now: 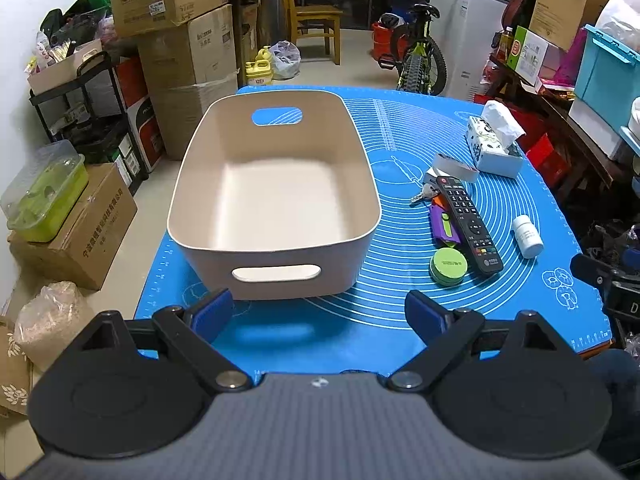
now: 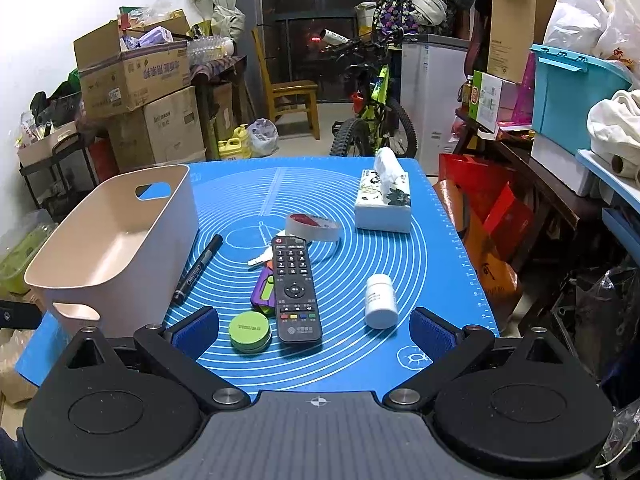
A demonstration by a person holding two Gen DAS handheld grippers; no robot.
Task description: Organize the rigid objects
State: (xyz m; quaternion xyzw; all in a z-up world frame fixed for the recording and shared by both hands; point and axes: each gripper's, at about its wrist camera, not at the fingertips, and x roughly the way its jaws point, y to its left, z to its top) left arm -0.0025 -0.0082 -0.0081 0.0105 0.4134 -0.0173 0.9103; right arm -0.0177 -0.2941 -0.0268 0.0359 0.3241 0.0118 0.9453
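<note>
Both claws, left claw (image 1: 320,312) and right claw (image 2: 316,328), hover released; the empty bin (image 1: 276,184) sits beside the remote (image 2: 296,280), ready for loading.

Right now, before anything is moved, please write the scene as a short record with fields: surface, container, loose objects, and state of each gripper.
surface: blue mat with white ring lines
container: beige bin, nothing visible inside, on the left of the mat
loose objects: black remote, green round tin, white bottle on its side, tape roll, black marker beside the bin, keys, purple item partly under the remote
other: tissue box at the far right
left gripper: open, holds nothing
right gripper: open, holds nothing
</note>
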